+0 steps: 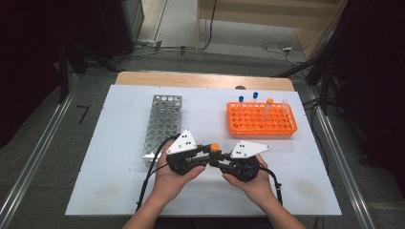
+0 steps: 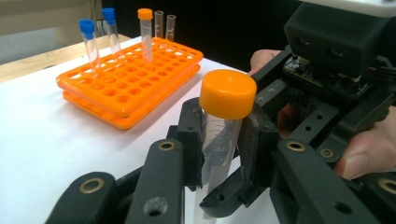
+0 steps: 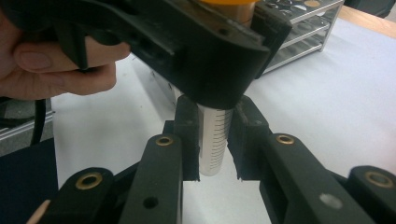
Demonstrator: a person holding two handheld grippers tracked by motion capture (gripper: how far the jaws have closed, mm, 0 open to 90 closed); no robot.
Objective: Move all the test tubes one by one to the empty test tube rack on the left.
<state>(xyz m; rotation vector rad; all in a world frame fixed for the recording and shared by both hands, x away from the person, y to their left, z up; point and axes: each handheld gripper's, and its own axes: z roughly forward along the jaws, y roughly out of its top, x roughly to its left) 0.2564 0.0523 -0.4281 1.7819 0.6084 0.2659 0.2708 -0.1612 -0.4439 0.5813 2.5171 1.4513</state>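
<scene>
Gripping orange-capped tube (image 2: pixel 223 126) — left tool (image 2: pixel 219 154), right tool (image 3: pixel 214 140) both clamped on it.

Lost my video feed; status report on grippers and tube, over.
Left hand-held gripper and right hand-held gripper both shut on tube. Tube upright above table, orange cap on. Nothing in the way.

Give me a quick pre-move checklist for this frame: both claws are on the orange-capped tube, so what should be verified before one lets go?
1. Left claw clamped on the orange-capped tube, just under the cap: ok.
2. Right claw clamped on the tube's graduated lower body: ok.
3. Tube upright between the two claws: ok.
4. Cap seated tight on the tube: cannot tell.
5. Free holes in the orange rack beside its standing tubes: ok.
6. Free holes in the metal rack: ok.
</scene>
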